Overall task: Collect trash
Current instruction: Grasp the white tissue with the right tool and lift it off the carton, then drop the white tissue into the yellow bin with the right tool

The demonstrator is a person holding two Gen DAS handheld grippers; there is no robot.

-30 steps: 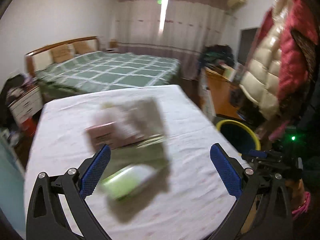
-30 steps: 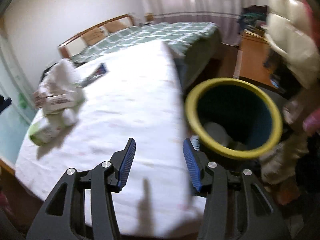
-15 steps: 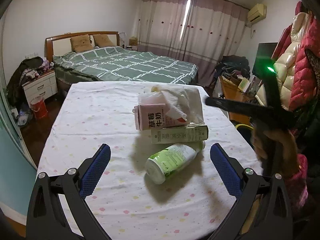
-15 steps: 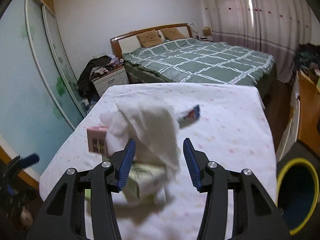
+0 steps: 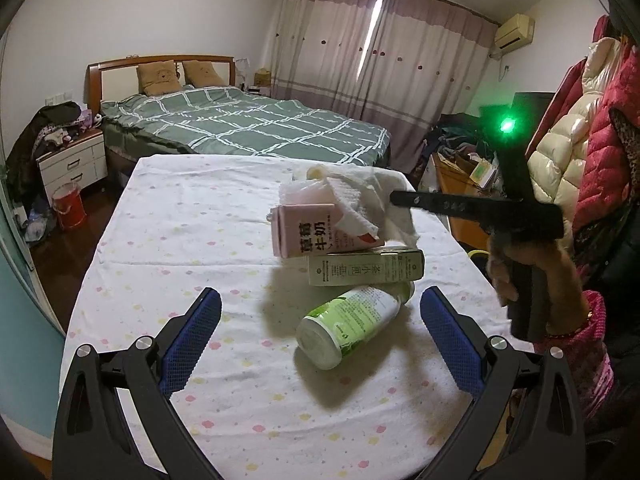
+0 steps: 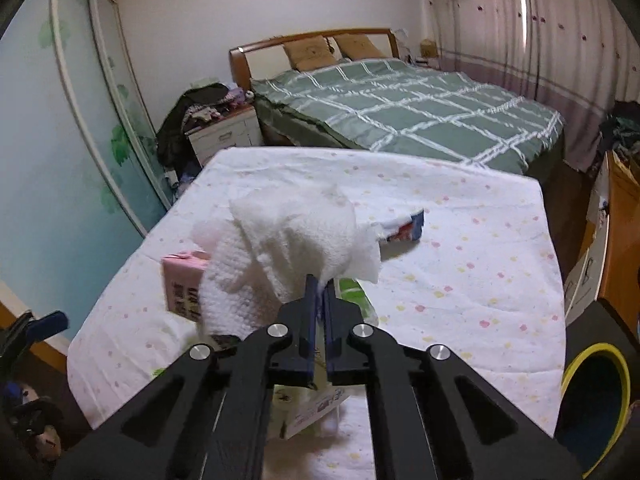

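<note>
A pile of trash lies on the white dotted table point(image 5: 180, 240): a pink milk carton point(image 5: 312, 232), a pale green box point(image 5: 364, 268), a green-and-white bottle point(image 5: 348, 324) on its side and a white paper towel point(image 5: 360, 196) draped on top. My left gripper point(image 5: 320, 300) is open, hovering just in front of the bottle and touching nothing. My right gripper point(image 6: 318, 284) comes in from the right, its jaws closing and pinching the near edge of the paper towel point(image 6: 288, 240), beside the pink carton point(image 6: 182, 280). A person's hand point(image 5: 532, 276) holds it.
A blue-and-red wrapper point(image 6: 404, 228) lies behind the towel. A yellow-rimmed bin point(image 6: 576, 364) stands on the floor off the table's right edge. Beyond the table are a green checked bed point(image 5: 248, 128), a nightstand point(image 5: 68, 160), a wooden cabinet point(image 6: 624, 248) and hanging coats point(image 5: 580, 140).
My right gripper swung from over the bin to the pile and shut on the paper towel. My left gripper came to rest in front of the pile and stayed open.
</note>
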